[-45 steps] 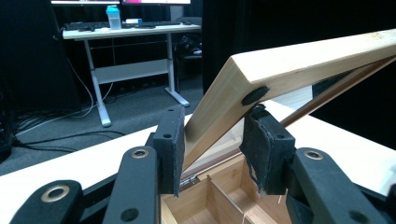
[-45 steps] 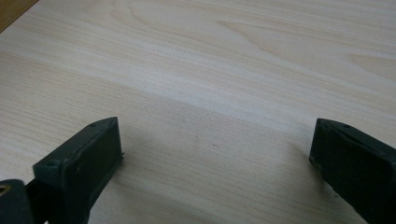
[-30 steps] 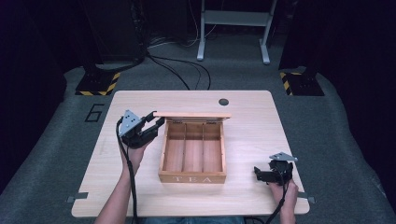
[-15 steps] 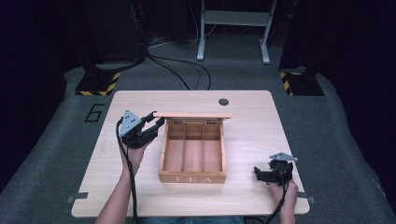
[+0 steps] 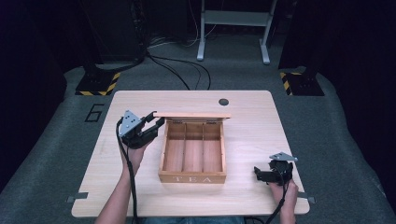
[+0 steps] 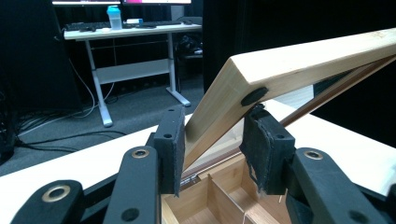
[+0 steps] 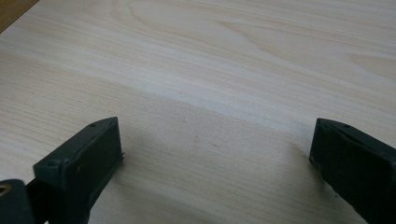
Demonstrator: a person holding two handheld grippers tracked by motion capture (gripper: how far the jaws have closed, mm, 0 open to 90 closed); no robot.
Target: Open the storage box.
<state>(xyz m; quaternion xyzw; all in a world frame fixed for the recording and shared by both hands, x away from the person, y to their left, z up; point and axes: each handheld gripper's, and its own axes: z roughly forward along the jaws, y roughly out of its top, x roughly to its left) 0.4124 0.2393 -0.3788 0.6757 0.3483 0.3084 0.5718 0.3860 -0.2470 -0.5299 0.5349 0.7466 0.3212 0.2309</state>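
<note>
**Tea box open on the table, lid edge between the left gripper's jaws**

We see a light wooden table (image 5: pixel 140 200) standing on a grey floor mat (image 5: pixel 60 154), with a small dark round plug (image 5: pixel 223 101) set near its far edge.

At the middle of the table we find a wooden box (image 5: pixel 192 178) marked "TEA" on its near wall. Its inside is split by dividers into three long compartments running front to back. The lid (image 5: pixel 192 115) is raised and stands along the far edge of the box; in the left gripper view it slopes upward to the right above the compartments.

The left gripper (image 5: pixel 154 122) sits just beside the far left corner of the box, held by the person's left hand (image 5: pixel 132 154). In the left gripper view we see the left gripper (image 6: pixel 212 135) with its jaws spread on either side of the lid's corner; the right pad touches the lid edge near a dark round bumper (image 6: pixel 254 96), while the left pad stands just clear of the wood.

The right gripper (image 5: pixel 259 172) rests near the near right corner of the table, well apart from the box, held by the right hand (image 5: pixel 286 191). In the right gripper view its jaws are spread wide over bare table, holding nothing.
</note>
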